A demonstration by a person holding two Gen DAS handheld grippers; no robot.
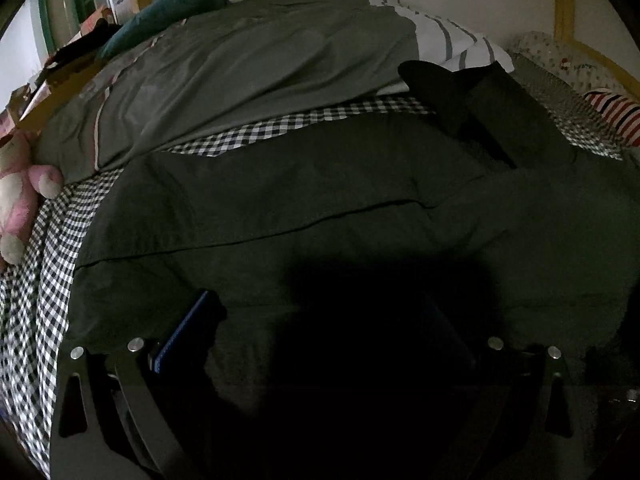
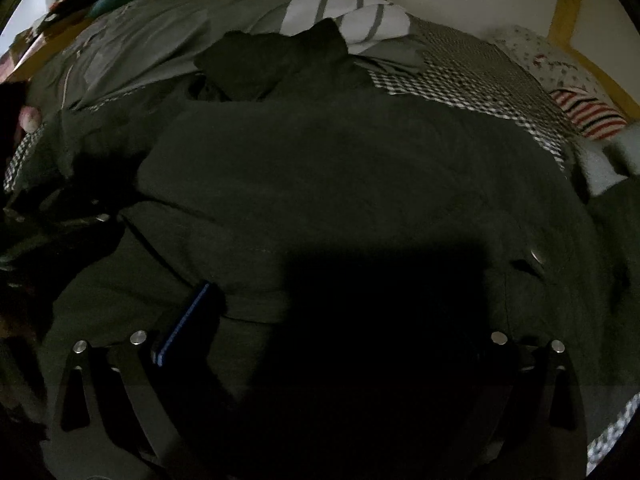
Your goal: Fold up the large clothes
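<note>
A large dark green garment (image 1: 320,208) lies spread over a checked bed sheet (image 1: 52,248); a dark sleeve or collar part (image 1: 472,100) sticks up at its far right. My left gripper (image 1: 320,320) is low over the garment's near edge, fingers wide apart, the left blue pad (image 1: 184,328) showing, the right finger in shadow. In the right wrist view the same garment (image 2: 352,184) fills the frame, with a metal snap (image 2: 538,257) at right. My right gripper (image 2: 324,312) is open over the cloth, blue pad (image 2: 184,320) visible. Nothing is held.
A grey-green duvet (image 1: 240,68), a striped white cloth (image 1: 452,40) and a teal pillow (image 1: 168,12) lie at the far side. A pink plush toy (image 1: 20,196) sits at the left edge. A red-striped item (image 1: 616,116) lies far right by the wall.
</note>
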